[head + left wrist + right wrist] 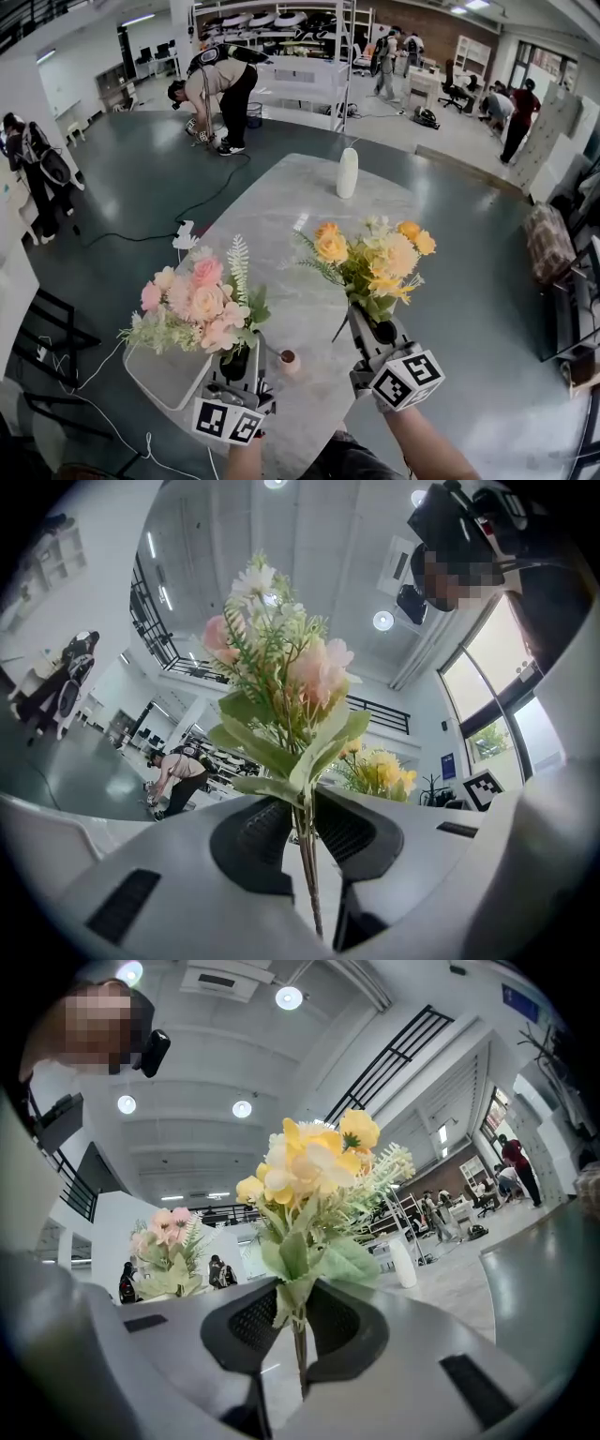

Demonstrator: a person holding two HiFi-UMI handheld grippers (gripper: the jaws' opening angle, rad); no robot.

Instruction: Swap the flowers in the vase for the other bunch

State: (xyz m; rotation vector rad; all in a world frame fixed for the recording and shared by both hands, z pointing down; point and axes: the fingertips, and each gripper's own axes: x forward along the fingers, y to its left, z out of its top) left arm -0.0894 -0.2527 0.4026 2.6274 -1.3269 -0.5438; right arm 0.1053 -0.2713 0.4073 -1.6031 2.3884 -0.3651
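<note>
A pink bunch of flowers (197, 300) is held above the table's near left part, its stems (305, 855) pinched in my left gripper (234, 366), which is shut on them. My right gripper (382, 336) is shut on the stems (298, 1344) of a yellow bunch (375, 255), held upright over the table's near right. A slim white vase (347, 172) stands alone at the far end of the marble table (281, 216), with no flowers in it. The vase (403, 1262) also shows in the right gripper view, beyond the yellow blooms (314, 1171).
A small round cup-like thing (289, 359) sits on the table between the grippers. A person (214, 89) bends over on the floor beyond the table, with a black cable (202, 202) trailing nearby. Several people stand at the far right. A dark chair frame (42, 352) is at the left.
</note>
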